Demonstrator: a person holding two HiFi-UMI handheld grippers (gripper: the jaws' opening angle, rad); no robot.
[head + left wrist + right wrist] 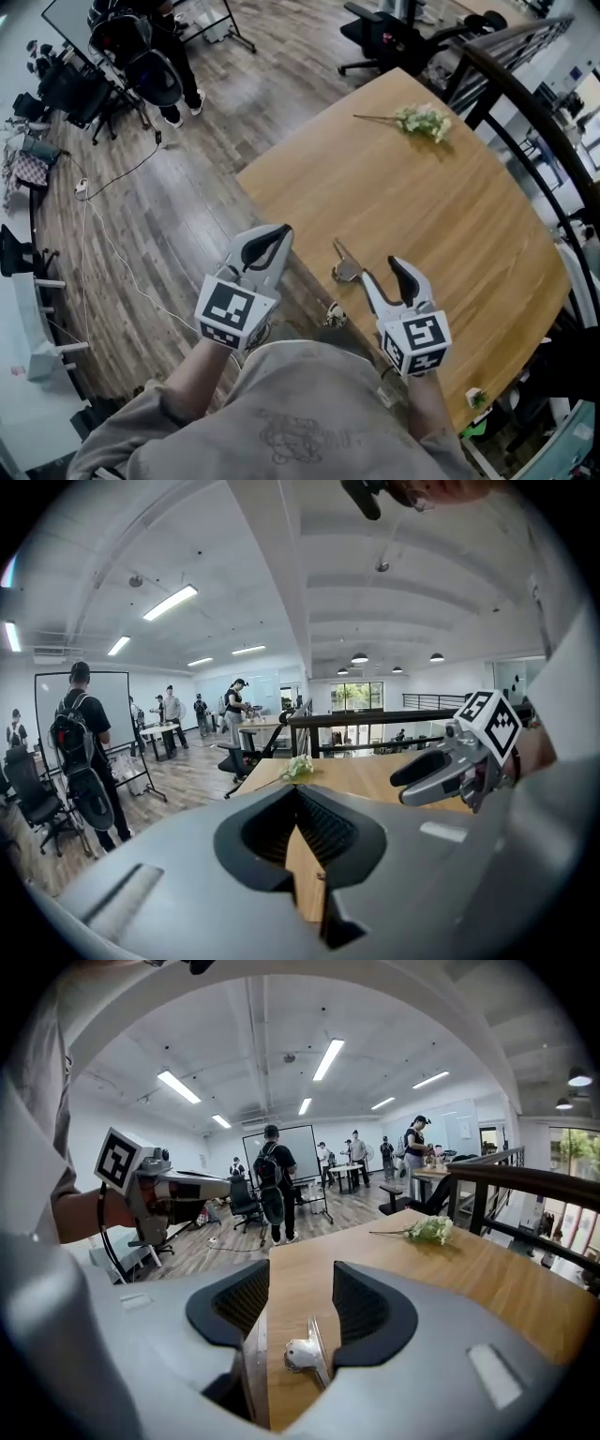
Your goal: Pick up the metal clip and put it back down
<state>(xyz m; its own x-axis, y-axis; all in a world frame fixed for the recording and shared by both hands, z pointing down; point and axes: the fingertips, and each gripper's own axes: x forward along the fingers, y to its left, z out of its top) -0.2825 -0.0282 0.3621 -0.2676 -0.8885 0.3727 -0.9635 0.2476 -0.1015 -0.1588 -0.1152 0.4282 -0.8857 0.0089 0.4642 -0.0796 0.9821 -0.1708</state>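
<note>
The metal clip (344, 267) lies flat on the wooden table (422, 206) near its front-left edge. My right gripper (382, 272) is open just behind and to the right of it, not touching it. In the right gripper view the clip (305, 1354) rests on the wood low between the spread jaws of the right gripper (300, 1283), close to the right one. My left gripper (272, 236) is shut and holds nothing; it hovers at the table's edge, left of the clip. In the left gripper view the left gripper (298, 799) shows only a thin slit, and the clip is hidden.
A sprig of white flowers (424, 122) lies at the table's far side. A black railing (525, 112) curves along the right. Left of the table is wood floor with cables, office chairs (141, 70), a whiteboard (291, 1152) and several people.
</note>
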